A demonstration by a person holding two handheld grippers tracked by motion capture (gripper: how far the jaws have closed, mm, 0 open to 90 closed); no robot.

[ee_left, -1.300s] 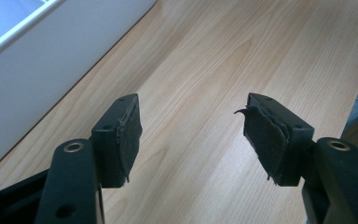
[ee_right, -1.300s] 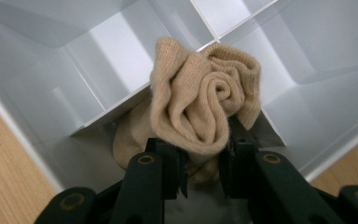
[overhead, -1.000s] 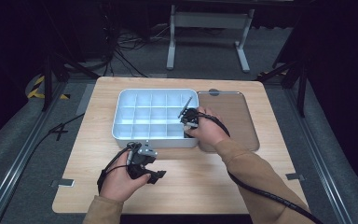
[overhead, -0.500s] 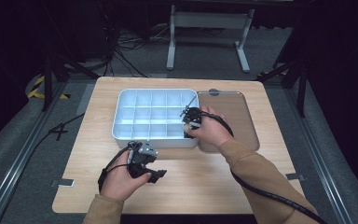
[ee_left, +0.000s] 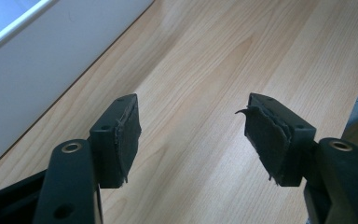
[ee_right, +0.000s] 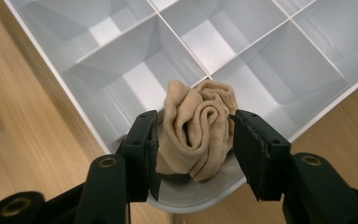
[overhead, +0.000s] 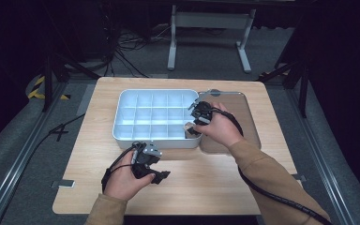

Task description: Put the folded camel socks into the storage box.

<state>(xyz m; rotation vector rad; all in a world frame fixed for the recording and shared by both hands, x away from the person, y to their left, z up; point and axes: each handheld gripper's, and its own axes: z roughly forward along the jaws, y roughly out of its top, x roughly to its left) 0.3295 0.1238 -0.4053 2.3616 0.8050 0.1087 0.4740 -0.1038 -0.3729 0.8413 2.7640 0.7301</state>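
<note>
The right gripper (ee_right: pixel 193 149) hangs over the near right corner cell of the tray (overhead: pixel 122 110), and its jaws have just been opening; a rolled beige sock (ee_right: pixel 198 133) sits between them in that cell, seemingly let go, though the left pad looks close to the cloth. The left gripper (ee_left: pixel 191 135) rests spread and empty over the table (ee_left: pixel 205 56), just beside the tray's near wall.

The likely trouble is snagging: the sock is soft, ribbed knit, bunched in loose folds that stand above the cell's rim, and the worn, frayed pads could catch a fold and drag it out as the hand lifts. It may also unroll over a divider. The tray is smooth, hard white plastic with thin straight partitions.
</note>
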